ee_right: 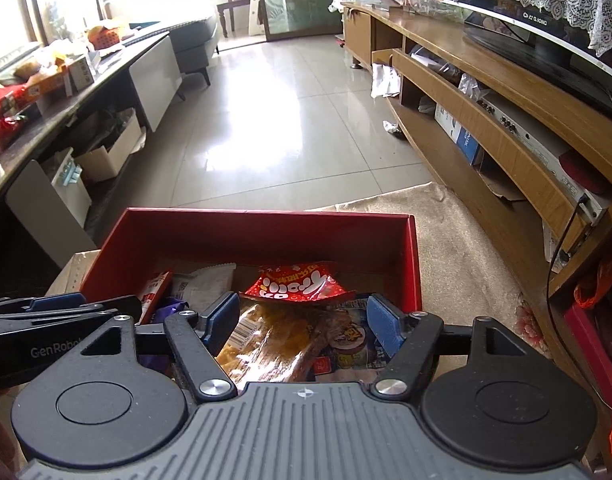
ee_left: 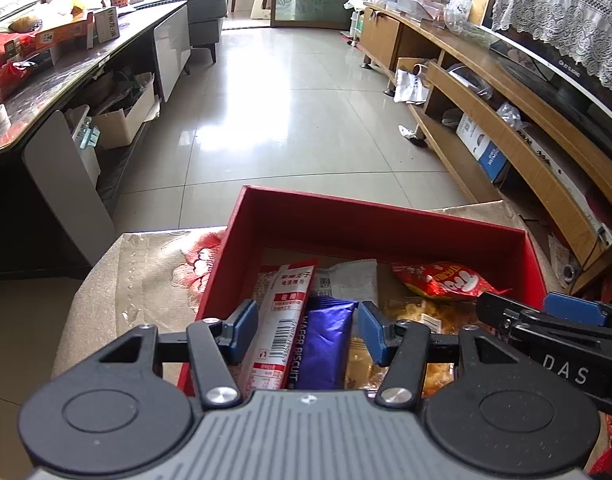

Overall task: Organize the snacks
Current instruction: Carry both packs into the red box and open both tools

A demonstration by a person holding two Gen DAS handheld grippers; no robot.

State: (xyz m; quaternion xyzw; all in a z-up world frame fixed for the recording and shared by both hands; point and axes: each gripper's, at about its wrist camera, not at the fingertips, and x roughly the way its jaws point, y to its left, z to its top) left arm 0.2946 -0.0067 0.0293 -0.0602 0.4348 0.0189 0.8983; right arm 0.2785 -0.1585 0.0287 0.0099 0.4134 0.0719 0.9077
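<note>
So both grippers are hanging over the red box (ee_left: 369, 220), pointing down into it. The box sits on a beige flowered cloth (ee_left: 154, 276) and it's got all the snacks in it. Left gripper (ee_left: 306, 332): jaws partly open, with a red-and-white stick pack (ee_left: 282, 320) and a blue wafer biscuit pack (ee_left: 325, 340) lying between them in the box, pads not pressing on either. Right gripper (ee_right: 302, 328): jaws about halfway open over a clear bag of golden snacks (ee_right: 266, 340), not gripping it. A red crinkly packet (ee_right: 294, 282) lies further back in the box, a white wrapper (ee_right: 206, 284) to its left. Both look empty-handed.
</note>
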